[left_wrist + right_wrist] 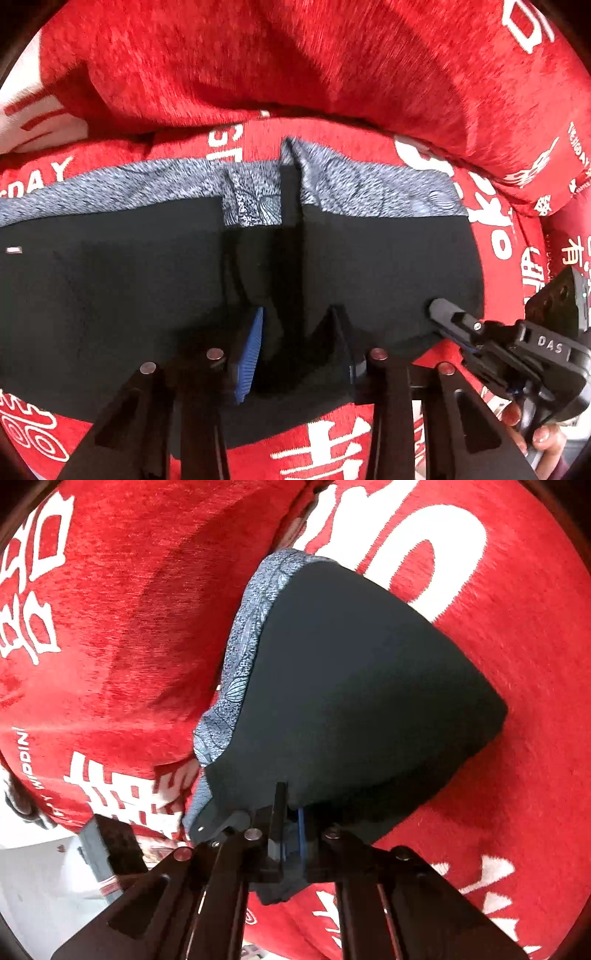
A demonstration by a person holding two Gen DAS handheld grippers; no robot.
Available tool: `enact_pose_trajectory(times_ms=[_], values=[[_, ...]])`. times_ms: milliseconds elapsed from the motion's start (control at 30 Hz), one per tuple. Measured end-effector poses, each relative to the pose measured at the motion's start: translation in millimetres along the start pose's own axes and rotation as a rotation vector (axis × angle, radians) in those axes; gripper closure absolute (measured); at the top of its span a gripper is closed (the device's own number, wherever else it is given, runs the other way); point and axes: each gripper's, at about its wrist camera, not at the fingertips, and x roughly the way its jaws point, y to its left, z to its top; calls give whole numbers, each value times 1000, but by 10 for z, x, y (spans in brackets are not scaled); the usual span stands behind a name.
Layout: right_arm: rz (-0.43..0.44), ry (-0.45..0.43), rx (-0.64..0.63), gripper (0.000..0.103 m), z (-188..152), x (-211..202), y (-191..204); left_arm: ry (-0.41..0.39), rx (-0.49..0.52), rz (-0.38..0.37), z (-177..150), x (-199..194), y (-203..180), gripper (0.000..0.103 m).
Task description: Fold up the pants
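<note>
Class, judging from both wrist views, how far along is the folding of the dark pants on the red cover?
Done: the dark pants with grey patterned waistband lie flat on the red printed cover. In hand: the right gripper is shut on the near edge; the left gripper straddles a fabric ridge, open. Left: carrying the fold over.

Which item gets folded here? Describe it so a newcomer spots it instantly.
Look at the red cover with white lettering. On it lie the black pants, pinched by the right gripper. Their grey patterned band marks them out; everything around is red.
</note>
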Motion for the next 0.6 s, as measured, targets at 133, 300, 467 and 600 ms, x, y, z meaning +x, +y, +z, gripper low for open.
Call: enact_pose_trajectory(times_ms=[133,300,467,600], values=[[3,12,-96,99,-110,-164,218,-33,29,36,-111,-196,-13,64],[-50,52,-87,99,-228,8,135,-11,-14,97,-233,-34,159,64],[-109,64,-147,98,-188,169,74,-46,13,163,-258,-110,121,46],[-120,162,-213,90,-227,73,227,-76,9,170,-218,-363,144,39]])
